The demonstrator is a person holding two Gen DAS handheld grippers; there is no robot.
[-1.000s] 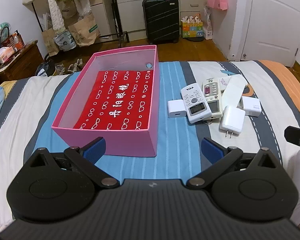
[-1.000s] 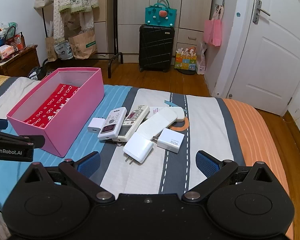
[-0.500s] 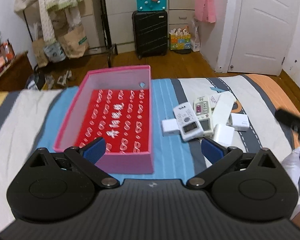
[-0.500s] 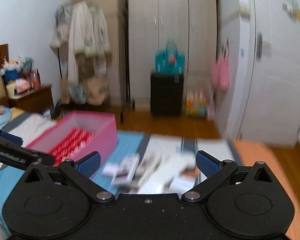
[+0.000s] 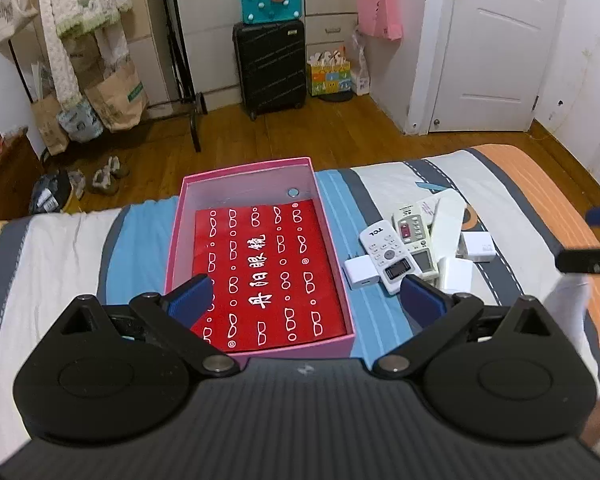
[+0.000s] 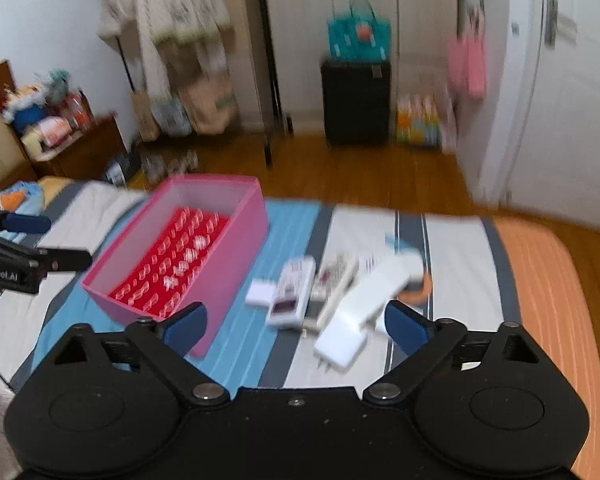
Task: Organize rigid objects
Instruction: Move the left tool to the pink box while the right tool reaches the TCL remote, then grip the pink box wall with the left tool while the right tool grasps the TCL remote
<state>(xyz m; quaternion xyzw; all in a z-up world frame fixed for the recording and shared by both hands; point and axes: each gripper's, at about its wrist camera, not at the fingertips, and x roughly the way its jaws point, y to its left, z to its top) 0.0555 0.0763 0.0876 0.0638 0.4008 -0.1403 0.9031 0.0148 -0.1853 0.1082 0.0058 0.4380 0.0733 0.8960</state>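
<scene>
A pink box (image 5: pixel 172 240) with a red patterned lining lies open on the striped bed; it also shows in the right wrist view (image 6: pixel 244 236). Right of it is a cluster of two white remotes (image 5: pixel 388 256), a small white charger cube (image 5: pixel 360 274), a white plug adapter (image 5: pixel 456 274) and another white charger (image 5: pixel 478 246). The same cluster (image 6: pixel 340 292) is blurred in the right wrist view. My left gripper (image 5: pixel 306 302) is open and empty, raised over the box's near end. My right gripper (image 6: pixel 296 322) is open and empty, raised over the bed near the cluster.
The bed's far edge drops to a wooden floor. Beyond stand a black suitcase (image 5: pixel 270 66) with a teal bag on top, a clothes rack (image 5: pixel 80 20), a white door (image 5: pixel 496 40) and a wooden nightstand (image 6: pixel 80 152) at left.
Both grippers have lifted and tilted, so the box and cluster now sit lower and farther in view. The right view is still motion-blurred. Both stay open and empty.
</scene>
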